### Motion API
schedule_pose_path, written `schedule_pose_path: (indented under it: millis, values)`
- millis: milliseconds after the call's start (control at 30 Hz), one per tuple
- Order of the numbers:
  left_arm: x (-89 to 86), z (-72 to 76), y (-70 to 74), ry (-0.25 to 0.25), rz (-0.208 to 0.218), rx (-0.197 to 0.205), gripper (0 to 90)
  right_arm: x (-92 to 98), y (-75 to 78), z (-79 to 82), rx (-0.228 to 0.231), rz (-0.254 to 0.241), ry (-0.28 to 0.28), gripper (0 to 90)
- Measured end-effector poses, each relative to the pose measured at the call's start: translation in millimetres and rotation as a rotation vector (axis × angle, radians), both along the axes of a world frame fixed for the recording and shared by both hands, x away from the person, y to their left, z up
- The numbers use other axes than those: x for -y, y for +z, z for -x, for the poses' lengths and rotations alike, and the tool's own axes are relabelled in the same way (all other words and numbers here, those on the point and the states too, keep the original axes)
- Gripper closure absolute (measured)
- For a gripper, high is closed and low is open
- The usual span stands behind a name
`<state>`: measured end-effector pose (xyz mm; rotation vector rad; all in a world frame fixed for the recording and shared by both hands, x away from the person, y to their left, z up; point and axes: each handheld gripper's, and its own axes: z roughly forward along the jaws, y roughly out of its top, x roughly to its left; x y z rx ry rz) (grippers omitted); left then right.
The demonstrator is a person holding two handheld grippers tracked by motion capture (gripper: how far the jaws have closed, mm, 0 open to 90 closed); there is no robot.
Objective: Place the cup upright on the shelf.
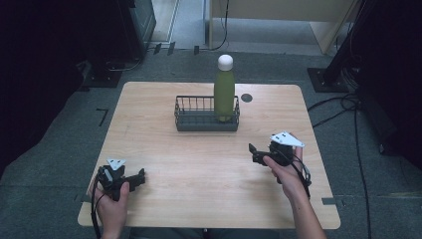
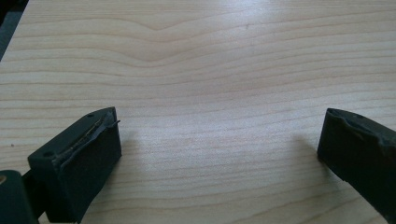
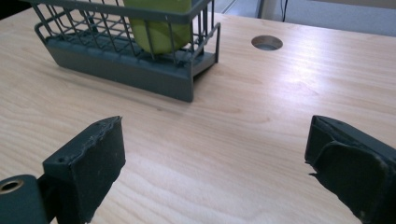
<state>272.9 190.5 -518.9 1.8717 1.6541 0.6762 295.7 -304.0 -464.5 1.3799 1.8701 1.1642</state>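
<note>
High view: your green bottle (image 1: pixel 224 94) stands upright in the wire basket (image 1: pixel 199 121), far from both grippers. Left gripper view: fingers (image 2: pixel 81 158) are open over bare surface (image 2: pixel 210 70). Right gripper view: fingers (image 3: pixel 88 163) open too; the bottle (image 3: pixel 159 23) looks stiff, smooth, perhaps slippery, so take its body.

bottle (image 1: pixel 224 92): we see it green with a white cap, upright in the basket's right end
basket (image 1: pixel 199 122): dark grey wire, mid-desk, far side
</note>
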Motion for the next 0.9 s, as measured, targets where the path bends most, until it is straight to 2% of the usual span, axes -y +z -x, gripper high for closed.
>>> schedule_pose_path:
  millis: [233,433,667,900]
  values:
    - [0.0,0.0,0.0,0.000,0.000,0.000,0.0,19.1,-5.9,17.1,-0.014,0.014,-0.020,5.0]
    - [0.0,0.0,0.0,-0.001,-0.002,0.000,0.0,40.0,-21.4,34.2,-0.048,0.010,-0.061,5.0]
    - [0.0,0.0,0.0,-0.001,-0.001,0.000,0.0,55.9,-29.8,47.4,-0.061,0.006,-0.096,5.1]
    - [0.0,0.0,0.0,-0.001,-0.002,0.001,0.0,74.8,-41.5,63.6,-0.099,0.016,-0.134,5.2]
